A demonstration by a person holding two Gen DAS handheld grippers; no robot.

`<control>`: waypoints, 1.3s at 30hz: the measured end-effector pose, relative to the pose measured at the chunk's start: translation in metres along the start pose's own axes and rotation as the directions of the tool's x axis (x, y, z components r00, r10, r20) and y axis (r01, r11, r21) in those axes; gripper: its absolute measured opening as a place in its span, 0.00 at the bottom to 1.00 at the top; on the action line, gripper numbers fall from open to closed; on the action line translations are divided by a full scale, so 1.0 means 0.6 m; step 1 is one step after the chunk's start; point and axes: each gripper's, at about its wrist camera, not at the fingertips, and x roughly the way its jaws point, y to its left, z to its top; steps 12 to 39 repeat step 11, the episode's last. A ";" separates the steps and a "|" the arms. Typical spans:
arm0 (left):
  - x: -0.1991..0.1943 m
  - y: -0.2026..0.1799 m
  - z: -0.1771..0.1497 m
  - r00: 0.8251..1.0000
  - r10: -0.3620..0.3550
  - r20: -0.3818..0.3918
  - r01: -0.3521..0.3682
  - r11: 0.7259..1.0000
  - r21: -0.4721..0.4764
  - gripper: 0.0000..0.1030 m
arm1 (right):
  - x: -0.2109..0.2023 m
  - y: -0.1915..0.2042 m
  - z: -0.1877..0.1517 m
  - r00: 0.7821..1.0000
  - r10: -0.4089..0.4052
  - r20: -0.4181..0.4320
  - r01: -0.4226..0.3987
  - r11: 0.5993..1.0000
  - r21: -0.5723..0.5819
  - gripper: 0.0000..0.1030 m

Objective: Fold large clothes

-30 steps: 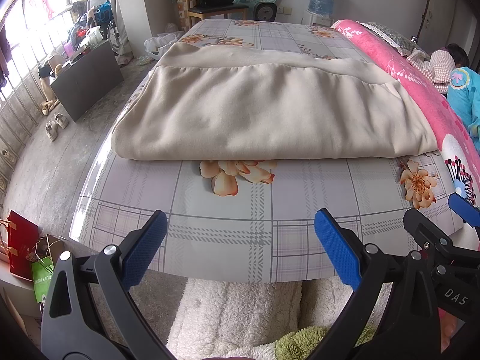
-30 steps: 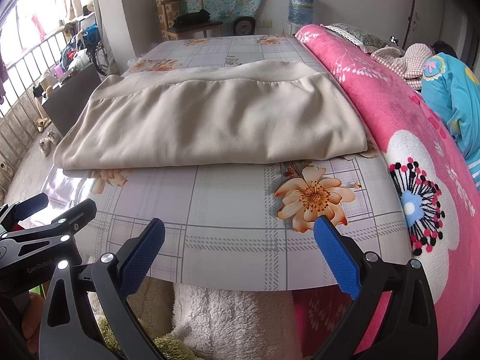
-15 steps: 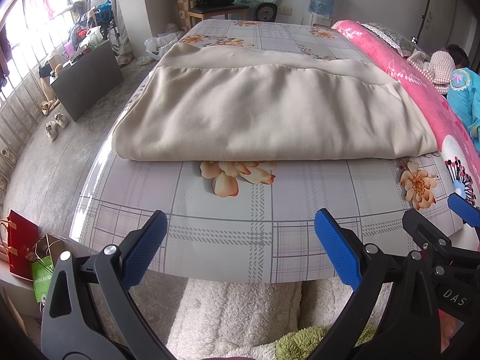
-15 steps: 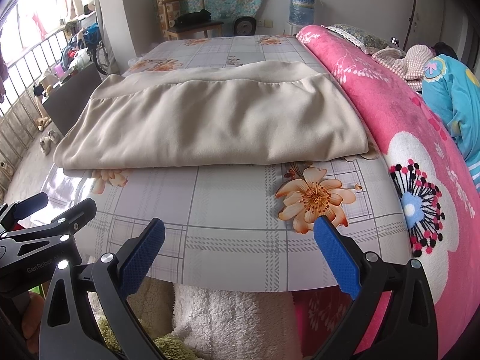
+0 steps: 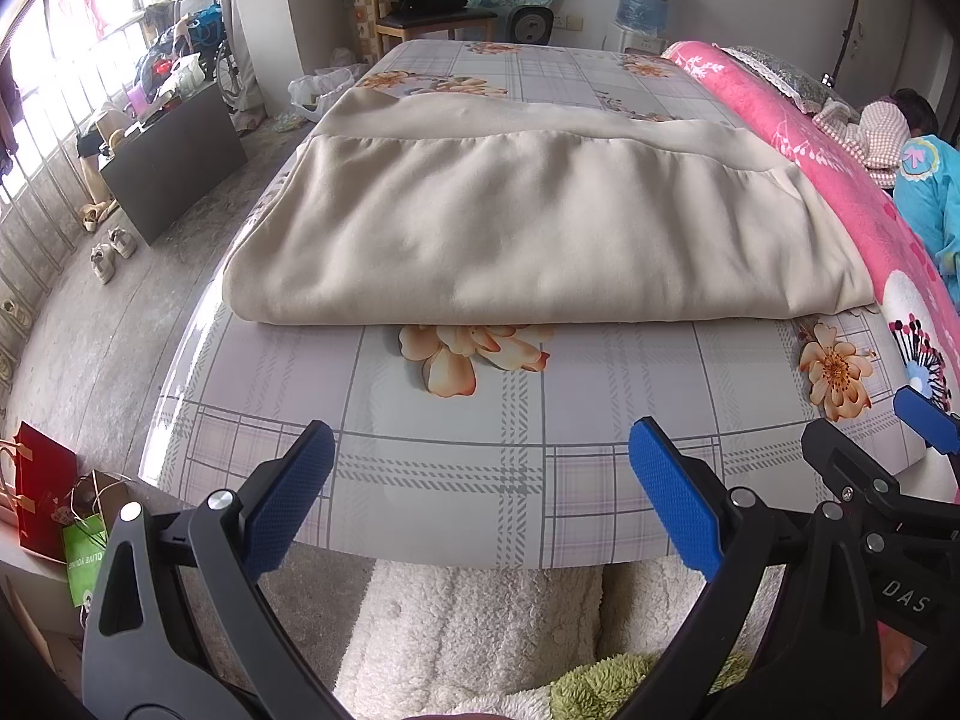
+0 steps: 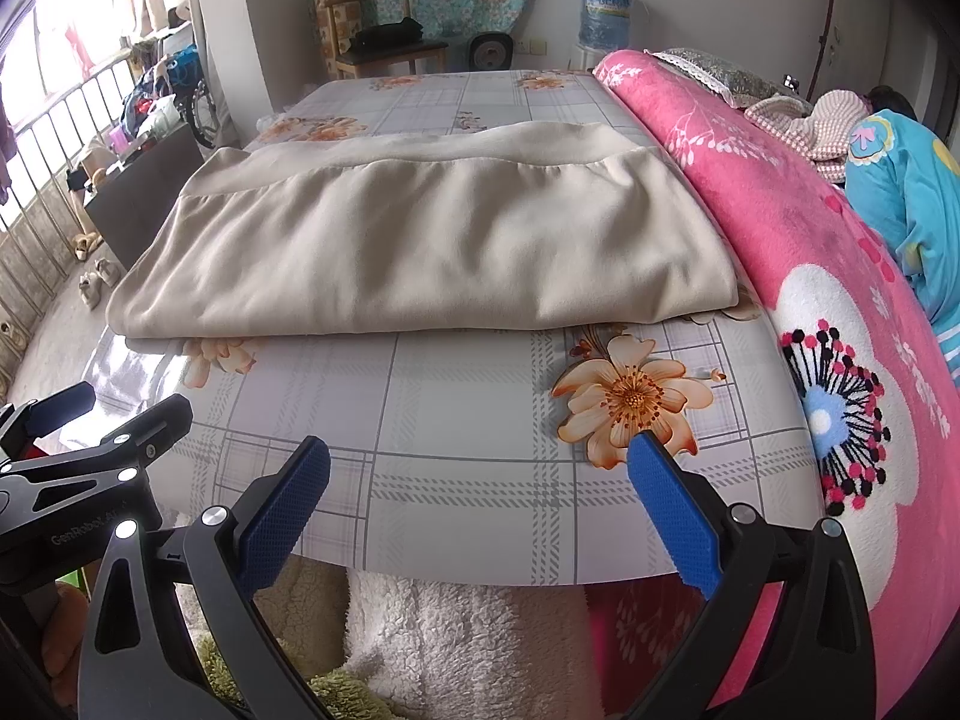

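Both grippers, left gripper (image 5: 480,492) and right gripper (image 6: 480,489), gape wide and empty at the table's (image 5: 456,450) near edge; the folded beige garment (image 5: 540,228) lies farther in, apart.

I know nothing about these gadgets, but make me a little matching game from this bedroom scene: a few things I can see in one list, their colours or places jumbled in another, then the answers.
Things:
1. folded garment
2. blanket
3. gripper pads
4. wooden chair

Descriptions:
A. blue, wide apart, holding nothing
B. beige, lying flat on the flowered plaid sheet
C. by the far wall, a dark item on its seat
D. pink with flowers, along the right side of the bed

Pairs: 1-B, 2-D, 3-A, 4-C
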 end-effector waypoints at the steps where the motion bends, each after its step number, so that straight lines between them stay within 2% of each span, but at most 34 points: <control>1: 0.000 -0.001 0.000 1.000 0.001 0.000 -0.001 1.000 0.000 0.92 | 0.000 0.000 0.001 1.000 0.000 0.000 0.000 1.000 -0.001 0.94; 39: 0.001 0.002 0.003 1.000 0.002 -0.004 -0.002 1.000 -0.003 0.92 | 0.001 -0.001 0.001 1.000 0.000 -0.001 0.000 1.000 -0.001 0.94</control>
